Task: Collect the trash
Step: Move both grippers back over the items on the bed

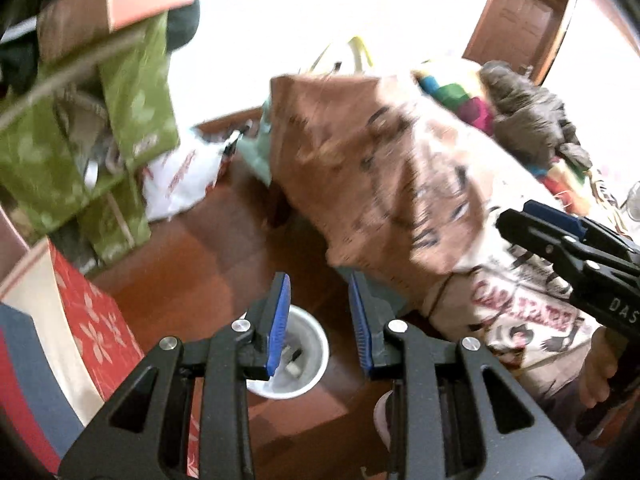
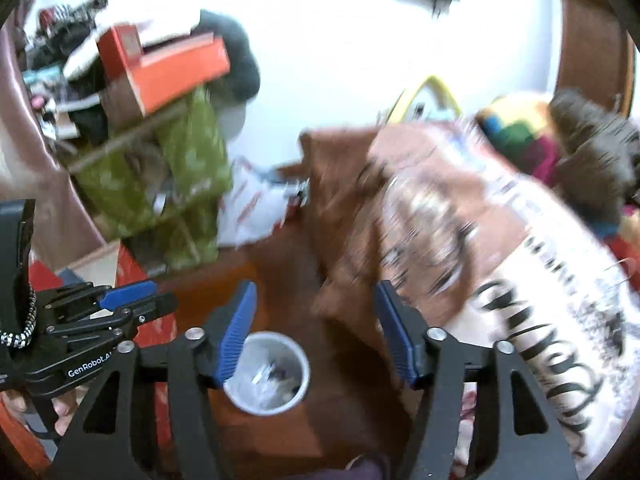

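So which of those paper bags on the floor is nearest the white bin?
The brown printed paper bag right beside the white round bin; the green patterned bags stand farther off.

Both grippers (image 1: pixel 319 320) (image 2: pixel 316 334) are black frames with ribbed blue pads (image 1: pixel 279 322) and silver screws (image 2: pixel 195 334) — one side reads "GenRobot.AI" (white lettering).
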